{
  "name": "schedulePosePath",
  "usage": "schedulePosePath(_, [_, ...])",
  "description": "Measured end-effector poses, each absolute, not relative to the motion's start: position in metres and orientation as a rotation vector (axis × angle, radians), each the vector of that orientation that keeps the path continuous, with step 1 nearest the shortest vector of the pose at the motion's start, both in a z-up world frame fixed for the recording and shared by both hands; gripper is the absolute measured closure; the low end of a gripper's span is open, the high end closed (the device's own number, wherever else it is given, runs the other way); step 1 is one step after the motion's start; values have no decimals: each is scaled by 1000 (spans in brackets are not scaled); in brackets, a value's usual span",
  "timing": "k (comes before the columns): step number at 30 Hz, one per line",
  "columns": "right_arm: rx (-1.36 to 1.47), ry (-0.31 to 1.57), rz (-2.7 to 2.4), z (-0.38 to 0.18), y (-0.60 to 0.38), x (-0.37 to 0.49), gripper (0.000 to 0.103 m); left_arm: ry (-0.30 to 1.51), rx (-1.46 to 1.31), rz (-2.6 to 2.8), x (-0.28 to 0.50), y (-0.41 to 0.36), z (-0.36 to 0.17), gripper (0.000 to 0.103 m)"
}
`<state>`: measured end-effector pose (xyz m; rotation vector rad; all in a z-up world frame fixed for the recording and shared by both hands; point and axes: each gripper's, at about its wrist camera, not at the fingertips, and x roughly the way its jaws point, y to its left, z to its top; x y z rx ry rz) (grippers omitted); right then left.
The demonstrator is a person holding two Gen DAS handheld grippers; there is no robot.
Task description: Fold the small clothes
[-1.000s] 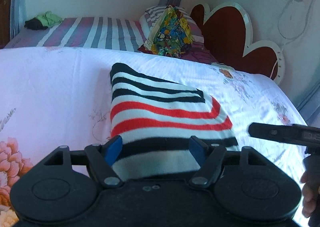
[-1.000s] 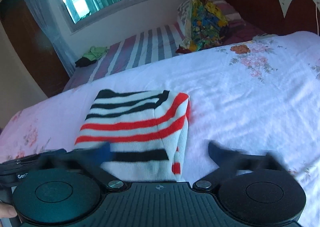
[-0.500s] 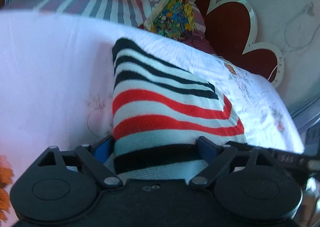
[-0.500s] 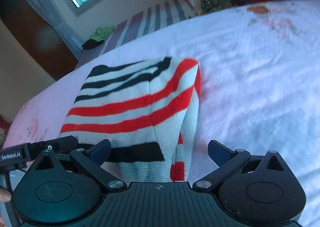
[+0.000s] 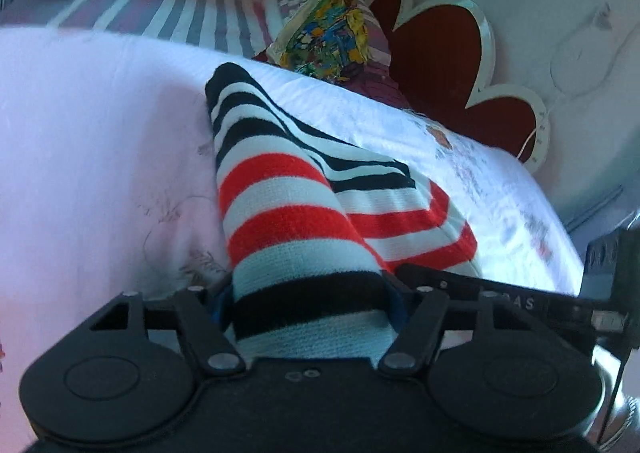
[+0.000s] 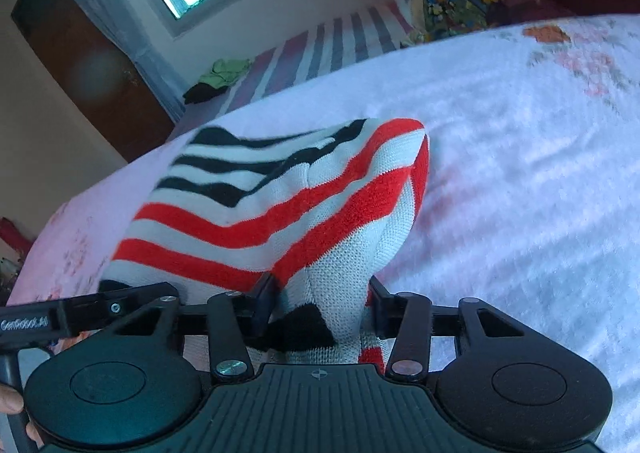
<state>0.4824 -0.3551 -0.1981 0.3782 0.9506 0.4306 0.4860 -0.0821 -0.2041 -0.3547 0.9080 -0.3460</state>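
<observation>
A small knitted garment [image 5: 288, 213] with black, red and white stripes lies folded on the white floral bedsheet [image 5: 100, 141]. My left gripper [image 5: 310, 301] is shut on its near left hem, and the cloth rises from the bed into the jaws. My right gripper [image 6: 322, 303] is shut on the near right hem of the same garment [image 6: 280, 205], which bunches between the fingers. The far end of the garment still rests on the sheet. The right gripper's body [image 5: 520, 301] shows at the right of the left wrist view.
A colourful patterned bundle [image 5: 324, 41] and a striped pillow sit at the head of the bed by a dark red headboard [image 5: 448, 65]. A second bed with a striped cover [image 6: 320, 49] holds green and black clothes [image 6: 218, 77] under a window.
Both grippers moved onto the near hem and closed on it. The near edge of the garment has lifted off the sheet and bunched up.
</observation>
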Motion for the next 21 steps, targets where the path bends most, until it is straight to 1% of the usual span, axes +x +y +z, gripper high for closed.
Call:
schedulePosePath(2, [383,952,408,-197,-352,482,57,926,-411,-316,490,-77,-211,37])
schedulePosePath(4, [356,925,403,-183,-346,475,65,912,-390,-314,487,-79,-203,39])
schedulePosePath(7, [370,903,433,-166,-348,467,70,897,-369,-337,477,-78,-189,39])
schedulePosePath(14, [375,843,500,-133,-319,445,71,848,-376,-315,450,-55,-158,40])
schedulePosePath(21, [399,819,588,-111,-243,427,71,806,-351,-235,421,9,-128,40])
